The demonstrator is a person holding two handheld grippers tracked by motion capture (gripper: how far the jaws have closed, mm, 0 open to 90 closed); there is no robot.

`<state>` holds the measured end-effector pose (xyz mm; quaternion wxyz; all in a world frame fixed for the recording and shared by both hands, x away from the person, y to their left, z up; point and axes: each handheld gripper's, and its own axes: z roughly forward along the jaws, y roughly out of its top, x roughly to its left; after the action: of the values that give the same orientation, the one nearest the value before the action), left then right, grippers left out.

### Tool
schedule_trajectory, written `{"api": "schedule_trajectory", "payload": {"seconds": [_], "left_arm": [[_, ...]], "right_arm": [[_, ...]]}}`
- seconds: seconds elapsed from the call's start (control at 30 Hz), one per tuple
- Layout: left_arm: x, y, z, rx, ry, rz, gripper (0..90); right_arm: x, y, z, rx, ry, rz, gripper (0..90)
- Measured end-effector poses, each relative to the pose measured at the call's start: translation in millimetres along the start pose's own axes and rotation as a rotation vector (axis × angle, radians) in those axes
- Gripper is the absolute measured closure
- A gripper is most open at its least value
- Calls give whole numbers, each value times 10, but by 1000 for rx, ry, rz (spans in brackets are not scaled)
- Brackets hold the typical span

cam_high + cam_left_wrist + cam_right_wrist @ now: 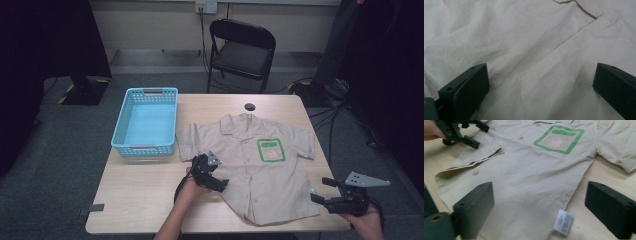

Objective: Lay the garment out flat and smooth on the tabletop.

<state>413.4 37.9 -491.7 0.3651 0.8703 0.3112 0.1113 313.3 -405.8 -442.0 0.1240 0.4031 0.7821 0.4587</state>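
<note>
High view: a short-sleeved beige cotton shirt with a green-bordered chest pocket (250,165) lies spread flat, front up, on the pale wooden table (135,195), collar toward the far edge and hem toward the person, just right of an empty light-blue plastic basket (147,122). The cloth looks thin, light and limp; it should drape and wrinkle rather than hold any shape, so a pinch in the middle would likely only raise a peak. Better holds, I judge, are the doubled edges: the hem corners, the side seams, the sleeve cuffs or the button placket, where the fabric is thicker and less apt to slip from the pads. The left gripper (216,176) hovers over the shirt's left front panel, its jaws spread wide in the left gripper view with creased fabric between and below them, nothing pinched. The right gripper (331,194) sits off the shirt's lower right corner, jaws likewise wide apart and empty; in the right gripper view a small white care label (563,222) at the side seam lies between them on the table.
</note>
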Motion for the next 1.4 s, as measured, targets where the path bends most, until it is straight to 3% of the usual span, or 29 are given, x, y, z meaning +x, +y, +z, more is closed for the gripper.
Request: {"api": "schedule_trajectory", "payload": {"seconds": [0.13,0.6,1.4], "left_arm": [[0,0,0,0,0,0,0],[0,0,0,0,0,0,0],[0,0,0,0,0,0,0]], "right_arm": [[0,41,76,4,-20,1,0],[9,176,330,23,-41,-35,0],[-29,384,675,44,-53,-56,0]]}}
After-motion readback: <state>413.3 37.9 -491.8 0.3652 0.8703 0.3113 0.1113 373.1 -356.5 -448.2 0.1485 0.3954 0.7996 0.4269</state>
